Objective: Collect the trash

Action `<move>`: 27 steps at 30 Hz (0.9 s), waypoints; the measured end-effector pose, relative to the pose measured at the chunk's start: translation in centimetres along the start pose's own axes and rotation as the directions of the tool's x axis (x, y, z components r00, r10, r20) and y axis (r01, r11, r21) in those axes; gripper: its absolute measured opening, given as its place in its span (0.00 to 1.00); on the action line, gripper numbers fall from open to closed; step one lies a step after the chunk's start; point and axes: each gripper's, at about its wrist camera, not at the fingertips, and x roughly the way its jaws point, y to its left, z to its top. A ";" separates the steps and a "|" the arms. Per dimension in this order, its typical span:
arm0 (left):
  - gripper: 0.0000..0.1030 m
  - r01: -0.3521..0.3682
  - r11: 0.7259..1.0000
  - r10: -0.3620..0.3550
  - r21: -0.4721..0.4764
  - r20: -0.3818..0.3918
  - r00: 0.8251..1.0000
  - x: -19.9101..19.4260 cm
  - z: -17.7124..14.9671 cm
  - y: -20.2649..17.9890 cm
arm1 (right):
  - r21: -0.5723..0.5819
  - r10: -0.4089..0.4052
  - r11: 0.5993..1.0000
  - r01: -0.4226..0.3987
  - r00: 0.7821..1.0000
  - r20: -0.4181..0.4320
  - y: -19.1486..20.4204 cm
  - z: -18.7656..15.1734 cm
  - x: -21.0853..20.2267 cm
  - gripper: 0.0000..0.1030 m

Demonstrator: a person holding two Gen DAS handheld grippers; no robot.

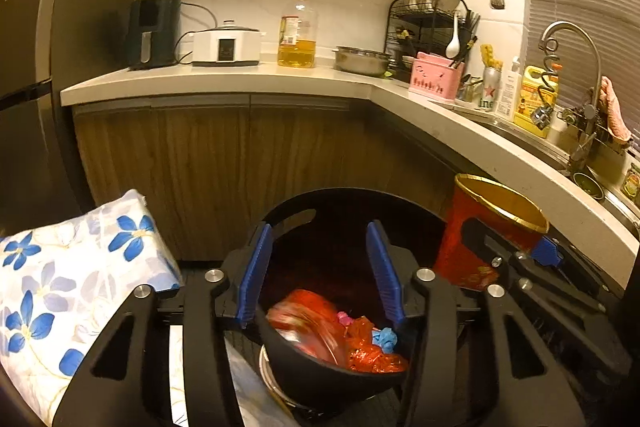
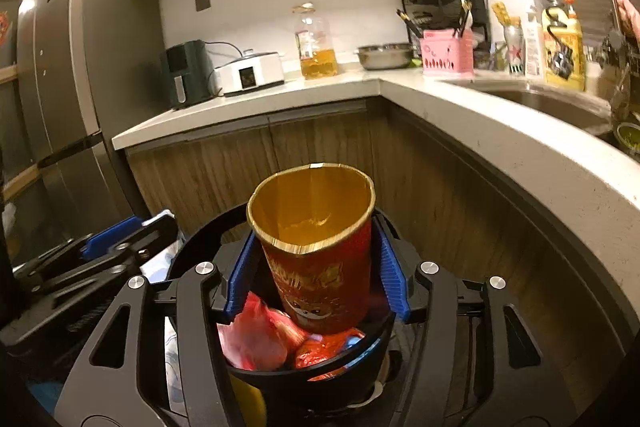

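Clamped between the right gripper (image 2: 316, 271) pads: red cup (image 2: 320, 251), upright, base just over the black bin (image 2: 304, 367) of wrappers. Best lowered straight, then released. Left gripper (image 1: 320, 275) spread apart, empty, above the bin's left rim.

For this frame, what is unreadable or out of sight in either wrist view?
- Base of the black bin: left wrist view, cut off behind the left tool.
- Red wrappers in the bin: left view, motion-blurred; print unreadable.
- Bottom of the red paper cup: right wrist view, hidden by the bin rim; contact with the trash unclear.
- Sink basin: right view, cut by the edge.
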 end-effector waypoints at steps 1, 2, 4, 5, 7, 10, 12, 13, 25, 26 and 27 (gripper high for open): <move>0.55 -0.004 1.000 0.004 -0.006 0.002 1.000 -0.1 0.0 0.2 | 0.004 -0.001 1.000 0.001 1.000 -0.004 -0.1 0.0 0.0 0.56; 0.57 -0.010 1.000 0.010 -0.015 0.003 1.000 -0.3 -0.1 0.5 | 0.004 -0.005 1.000 0.005 1.000 -0.007 -0.1 -0.1 0.0 0.58; 0.65 -0.022 0.999 0.022 -0.032 0.010 1.000 -0.9 -0.2 1.1 | -0.002 -0.007 1.000 0.006 1.000 -0.013 0.1 -0.3 -0.2 0.63; 0.68 -0.030 0.999 0.031 -0.036 0.015 0.999 -1.2 -0.3 1.3 | -0.008 -0.007 1.000 0.007 1.000 -0.016 0.4 -0.5 -0.4 0.68; 0.76 -0.071 0.997 0.072 -0.039 0.034 0.997 -2.4 -0.6 1.7 | -0.020 -0.011 1.000 0.011 1.000 -0.016 0.7 -0.8 -0.8 0.71; 0.84 -0.134 0.990 0.136 -0.050 0.054 0.989 -4.1 -1.1 2.5 | -0.030 -0.017 0.999 0.016 1.000 -0.026 1.2 -1.4 -1.7 0.79; 0.85 -0.164 0.985 0.167 -0.060 0.055 0.984 -5.2 -1.5 3.0 | -0.039 -0.024 0.999 0.023 0.999 -0.037 1.6 -1.8 -2.2 0.81; 0.86 -0.175 0.983 0.178 -0.062 0.055 0.982 -5.6 -1.7 3.2 | -0.047 -0.031 0.999 0.029 0.999 -0.041 1.9 -2.1 -2.6 0.81; 0.93 -0.300 0.953 0.302 -0.032 0.047 0.952 -12.0 -4.7 4.3 | -0.108 -0.059 0.993 0.052 0.996 -0.060 5.3 -4.2 -7.3 0.84; 0.93 -0.303 0.953 0.304 -0.031 0.049 0.951 -12.6 -5.0 4.3 | -0.117 -0.064 0.991 0.057 0.996 -0.055 5.7 -4.4 -7.9 0.84; 0.94 -0.307 0.951 0.308 -0.031 0.050 0.950 -13.1 -5.3 4.3 | -0.122 -0.065 0.991 0.059 0.997 -0.050 5.9 -4.6 -8.4 0.84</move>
